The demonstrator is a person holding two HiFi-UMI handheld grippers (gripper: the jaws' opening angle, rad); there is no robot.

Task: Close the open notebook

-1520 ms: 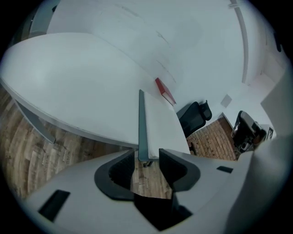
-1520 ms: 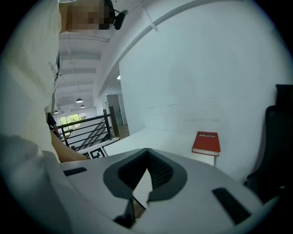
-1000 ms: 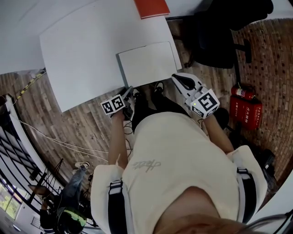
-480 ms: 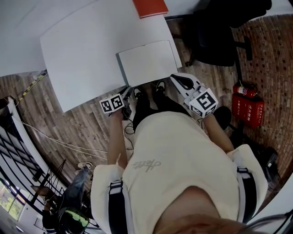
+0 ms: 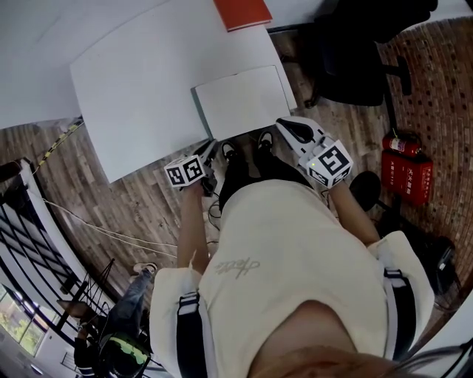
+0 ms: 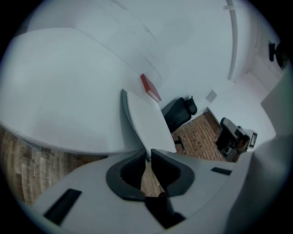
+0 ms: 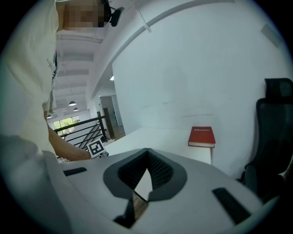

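Table (image 5: 140, 88), white and wide, carries everything. The notebook (image 5: 240, 100) lies at the table's near edge, white face up, with a grey strip along its left side. A red book (image 5: 242, 11) rests at the table's far edge, well apart.

At the near edge of the table, the left gripper (image 6: 148, 153) has just been closing its jaws, and they now pinch the notebook's near corner. The right gripper (image 7: 147, 150) has its tips together, and I can make out nothing caught between them.

I think the pinch is thin. It may slip off when lifted, or it may take one sheet only and crease it. A pull toward the person could also drag the notebook off the table's near edge.
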